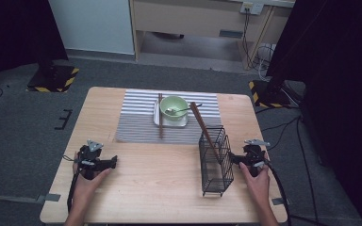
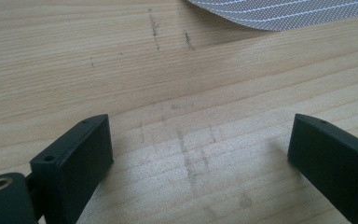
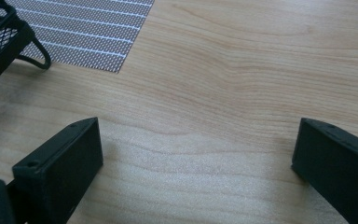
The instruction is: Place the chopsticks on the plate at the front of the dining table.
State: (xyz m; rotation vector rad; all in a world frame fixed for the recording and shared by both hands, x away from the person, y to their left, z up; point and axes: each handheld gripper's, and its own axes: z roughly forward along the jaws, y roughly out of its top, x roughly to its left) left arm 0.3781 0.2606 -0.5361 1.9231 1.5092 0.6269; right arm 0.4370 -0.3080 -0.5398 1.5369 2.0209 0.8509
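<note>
A pale green bowl (image 1: pixel 174 106) with a spoon (image 1: pixel 183 109) in it stands on a white square plate (image 1: pixel 182 124) on a grey striped placemat (image 1: pixel 136 122). One brown chopstick (image 1: pixel 160 115) lies on the mat along the plate's left side. A second chopstick (image 1: pixel 201 123) leans out of a black wire basket (image 1: pixel 216 162) at the table's right. My left gripper (image 1: pixel 114 162) rests open on the wood at front left, jaws wide apart (image 2: pixel 200 140) over bare table. My right gripper (image 1: pixel 233 159) is open just right of the basket, nothing between its jaws (image 3: pixel 198 144).
The wooden table (image 1: pixel 160 174) has bare wood between my two hands. A corner of the placemat (image 2: pixel 279 11) lies ahead of the left jaws. The basket's foot (image 3: pixel 0 42) and the mat's corner (image 3: pixel 84 32) sit ahead-left of the right jaws. Cables and stands are on the floor beyond.
</note>
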